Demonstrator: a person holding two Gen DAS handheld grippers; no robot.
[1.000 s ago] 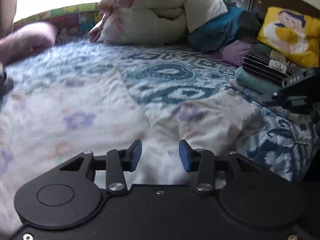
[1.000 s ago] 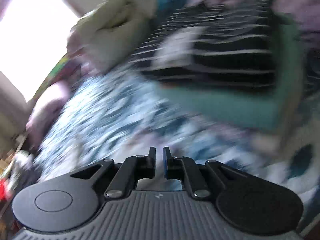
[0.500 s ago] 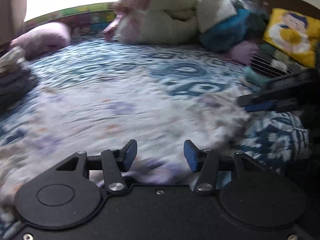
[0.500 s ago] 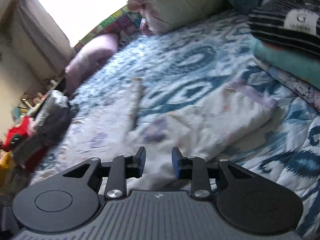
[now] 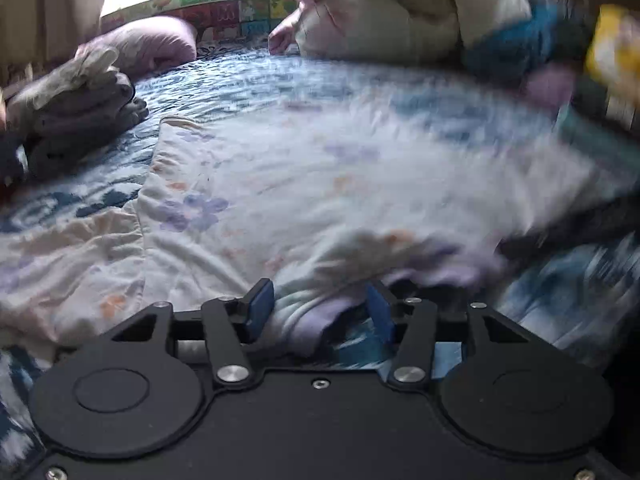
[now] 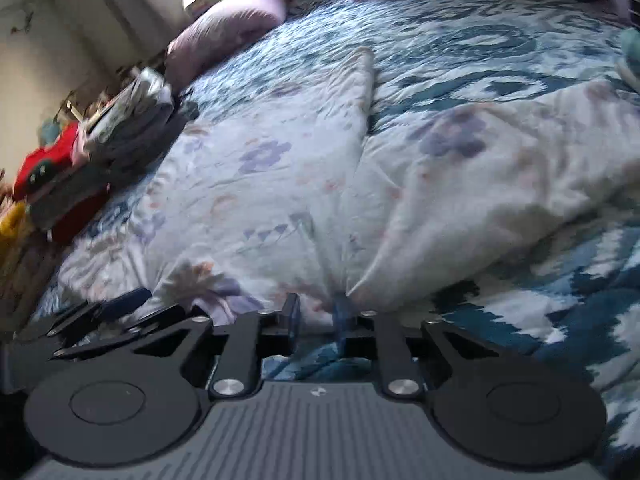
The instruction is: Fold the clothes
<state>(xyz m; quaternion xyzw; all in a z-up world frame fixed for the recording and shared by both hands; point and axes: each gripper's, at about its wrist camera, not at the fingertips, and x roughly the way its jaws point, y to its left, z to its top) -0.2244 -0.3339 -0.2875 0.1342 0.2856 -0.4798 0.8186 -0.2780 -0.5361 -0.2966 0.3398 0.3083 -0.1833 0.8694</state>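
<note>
Two claws work the near hem of the floral garment (image 6: 280,184), spread across the bed (image 6: 460,52). Left claw (image 5: 318,312) gapes around a lilac fold; right claw (image 6: 316,322) is closing on the edge. Closing while moving could catch the bedspread or miss.

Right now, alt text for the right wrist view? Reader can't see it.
The right gripper is closing its jaws at the near edge of a white floral garment spread on a blue patterned bedspread. The left gripper reaches the same edge at lower left; a clothes pile sits beyond.
</note>
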